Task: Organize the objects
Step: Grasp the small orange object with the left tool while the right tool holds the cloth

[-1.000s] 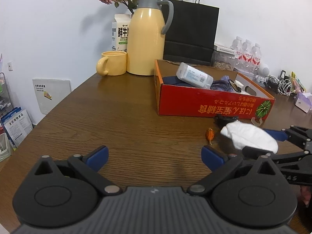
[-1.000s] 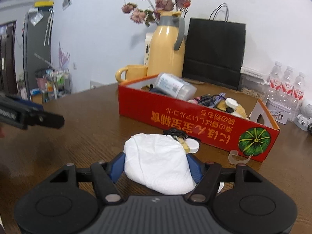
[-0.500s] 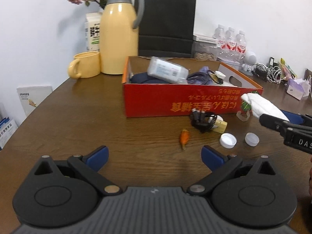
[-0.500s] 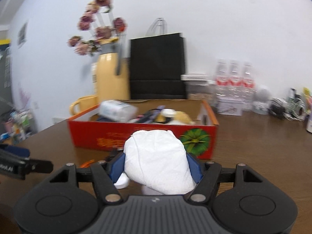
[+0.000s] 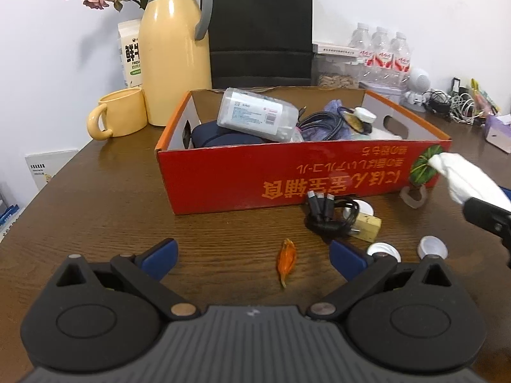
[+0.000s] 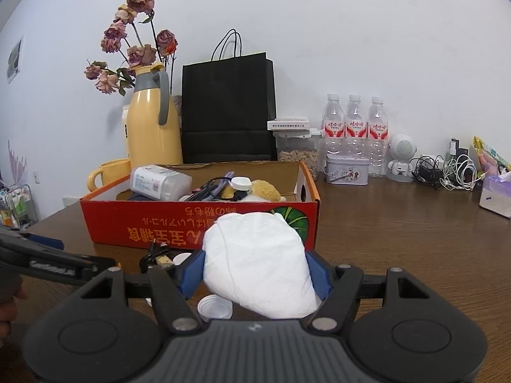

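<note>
My right gripper [image 6: 257,274] is shut on a white crumpled cloth [image 6: 258,261] and holds it above the table, in front of the red cardboard box [image 6: 191,226]. The cloth also shows at the right of the left wrist view [image 5: 463,178]. The box [image 5: 287,175] holds a tissue pack [image 5: 255,116], cables and other items. My left gripper [image 5: 252,258] is open and empty, low over the table. In front of it lie an orange wrapper [image 5: 286,260], a black cable bundle [image 5: 329,214], and two white caps [image 5: 383,250].
A yellow thermos [image 5: 172,48], yellow mug [image 5: 118,116], milk carton and black paper bag [image 5: 260,28] stand behind the box. Water bottles [image 6: 354,127], a tin [image 6: 346,169], a white speaker and cables line the back right. A tissue box [image 6: 495,198] sits far right.
My right gripper lifted the white cloth off the table and swung it right, toward the box's right corner. The cable bundle and caps under it came into view. My left gripper moved closer to the box.
</note>
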Demonstrator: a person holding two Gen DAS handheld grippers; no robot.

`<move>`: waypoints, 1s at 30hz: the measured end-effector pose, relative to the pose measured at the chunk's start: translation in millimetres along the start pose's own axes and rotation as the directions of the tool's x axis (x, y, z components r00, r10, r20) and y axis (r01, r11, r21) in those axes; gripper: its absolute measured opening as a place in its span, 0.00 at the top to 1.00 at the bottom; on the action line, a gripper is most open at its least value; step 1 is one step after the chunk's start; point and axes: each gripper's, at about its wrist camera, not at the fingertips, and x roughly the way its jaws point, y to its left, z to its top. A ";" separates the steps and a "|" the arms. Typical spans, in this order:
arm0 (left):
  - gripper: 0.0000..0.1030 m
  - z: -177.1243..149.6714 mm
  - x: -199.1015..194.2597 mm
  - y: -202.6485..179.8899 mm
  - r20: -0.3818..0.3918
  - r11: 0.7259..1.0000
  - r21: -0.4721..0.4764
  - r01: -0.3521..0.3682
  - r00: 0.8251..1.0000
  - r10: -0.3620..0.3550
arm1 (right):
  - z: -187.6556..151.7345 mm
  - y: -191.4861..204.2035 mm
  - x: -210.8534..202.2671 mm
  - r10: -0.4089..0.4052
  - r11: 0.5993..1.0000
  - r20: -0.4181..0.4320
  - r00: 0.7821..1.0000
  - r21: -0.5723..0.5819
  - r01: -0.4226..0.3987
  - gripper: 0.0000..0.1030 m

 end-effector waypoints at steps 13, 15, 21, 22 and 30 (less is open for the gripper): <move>0.48 -7.4 11.5 -4.8 -0.019 0.999 0.021 0.038 0.999 -0.037 | 0.7 2.3 -1.6 0.006 1.000 0.003 1.000 -0.019 -0.006 0.35; 0.63 -8.3 10.1 -6.5 -0.007 0.998 0.030 0.048 0.999 -0.048 | 0.6 2.7 -1.9 0.007 1.000 0.003 1.000 -0.020 -0.007 0.35; 0.87 -9.0 8.0 -7.3 0.001 0.997 0.033 0.076 0.997 -0.076 | 0.7 3.4 -3.0 0.009 1.000 0.006 1.000 -0.022 -0.009 0.35; 0.87 -9.0 7.7 -7.0 0.004 0.997 0.031 0.076 0.997 -0.076 | 0.7 3.6 -3.1 0.010 1.000 0.006 1.000 -0.023 -0.010 0.35; 0.87 -8.3 -1.4 -5.1 0.051 0.997 0.021 0.073 0.996 -0.074 | 1.3 3.9 -4.9 0.012 1.000 0.018 1.000 -0.025 -0.012 0.35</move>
